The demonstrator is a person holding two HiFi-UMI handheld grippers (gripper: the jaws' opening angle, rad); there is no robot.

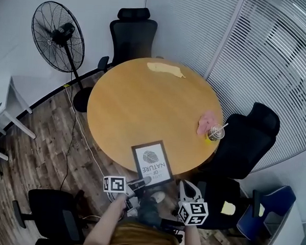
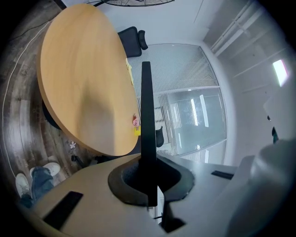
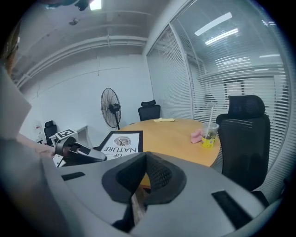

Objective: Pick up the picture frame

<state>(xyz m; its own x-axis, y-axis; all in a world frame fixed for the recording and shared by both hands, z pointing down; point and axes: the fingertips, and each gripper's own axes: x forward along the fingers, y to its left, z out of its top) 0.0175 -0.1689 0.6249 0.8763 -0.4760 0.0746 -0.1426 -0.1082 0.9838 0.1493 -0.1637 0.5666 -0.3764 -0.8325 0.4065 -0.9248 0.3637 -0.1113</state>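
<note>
The black picture frame point(image 1: 152, 163) with a white "NATURE" print is tilted up over the near edge of the round wooden table point(image 1: 144, 103). My left gripper point(image 1: 142, 181) is shut on the frame's near left corner. In the left gripper view the frame point(image 2: 146, 115) shows edge-on as a thin black bar clamped between the jaws of the left gripper point(image 2: 149, 164). My right gripper point(image 1: 186, 188) hangs below the table's near edge, right of the frame and apart from it. Its jaws point(image 3: 145, 169) are shut with nothing held. From there the frame point(image 3: 121, 142) and left gripper point(image 3: 81, 152) sit at left.
A plastic cup with a straw point(image 1: 215, 133) and a pink cloth point(image 1: 207, 121) sit at the table's right edge, a yellow cloth point(image 1: 166, 70) at the far side. Black office chairs point(image 1: 244, 139) ring the table. A standing fan point(image 1: 58, 35) is far left.
</note>
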